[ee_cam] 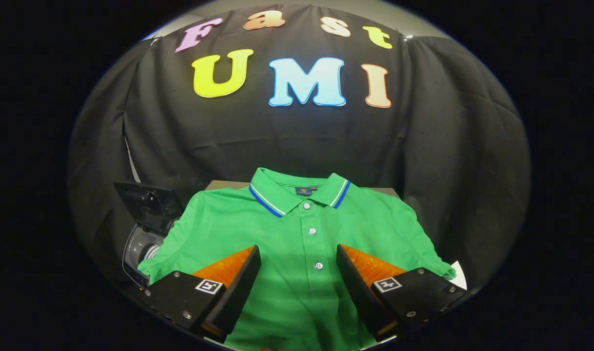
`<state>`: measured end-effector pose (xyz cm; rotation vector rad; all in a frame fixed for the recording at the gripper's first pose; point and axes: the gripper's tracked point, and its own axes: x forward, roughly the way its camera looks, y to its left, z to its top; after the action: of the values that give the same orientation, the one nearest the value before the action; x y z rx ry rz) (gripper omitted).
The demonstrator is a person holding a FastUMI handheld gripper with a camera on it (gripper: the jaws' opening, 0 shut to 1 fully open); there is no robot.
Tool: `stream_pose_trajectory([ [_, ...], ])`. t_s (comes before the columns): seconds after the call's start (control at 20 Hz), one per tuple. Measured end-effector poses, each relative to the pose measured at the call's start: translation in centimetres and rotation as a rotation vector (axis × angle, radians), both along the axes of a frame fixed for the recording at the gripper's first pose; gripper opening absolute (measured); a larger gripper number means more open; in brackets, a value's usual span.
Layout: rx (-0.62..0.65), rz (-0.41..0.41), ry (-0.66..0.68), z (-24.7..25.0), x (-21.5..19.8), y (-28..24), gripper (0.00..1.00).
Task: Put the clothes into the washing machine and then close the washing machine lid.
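- A black cloth wall is hanging all around the back of the booth, and a small tabletop (223,185) is peeking out behind the shirt's collar.
- A green polo shirt (297,229) is lying flat and spread out, covering almost the whole tabletop, with its collar at the far edge and its sleeves drooping over the left and right edges.
- The washing machine (143,243) is sitting just past the left edge, beside the shirt's left sleeve, and its dark lid (148,204) is standing up open.
- The gripper (298,273) is hovering over the shirt's button line with its fingers spread wide apart, holding nothing.
- Nothing looks done yet, I think: the shirt is not picked up, not in the machine, and the lid is not closed.
- There seems to be plenty of open room above the shirt for coming down.
- The way to the machine looks short, but the raised lid is standing close to the sleeve, so the shirt could catch there.
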<state>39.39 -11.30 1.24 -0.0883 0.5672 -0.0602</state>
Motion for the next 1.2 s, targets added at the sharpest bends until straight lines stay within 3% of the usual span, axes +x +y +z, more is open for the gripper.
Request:
stream_pose_trajectory([
  [0.1,0.013,-0.024,0.07,-1.7,-0.3,-0.5,0.96],
  [0.4,0.053,-0.066,0.055,-1.6,-0.3,-0.2,0.92],
  [0.6,-0.062,-0.03,0.066,-1.3,-0.2,0.2,0.07],
  [0.7,-0.147,-0.044,0.078,-1.2,-0.1,0.3,0.02],
  [0.9,-0.207,-0.1,0.07,-0.9,-0.7,0.6,0.01],
  [1.05,-0.184,-0.105,0.079,-0.9,-1.4,0.9,0.0],
  [1.2,-0.121,-0.163,0.019,1.4,-1.7,1.1,0.0],
])
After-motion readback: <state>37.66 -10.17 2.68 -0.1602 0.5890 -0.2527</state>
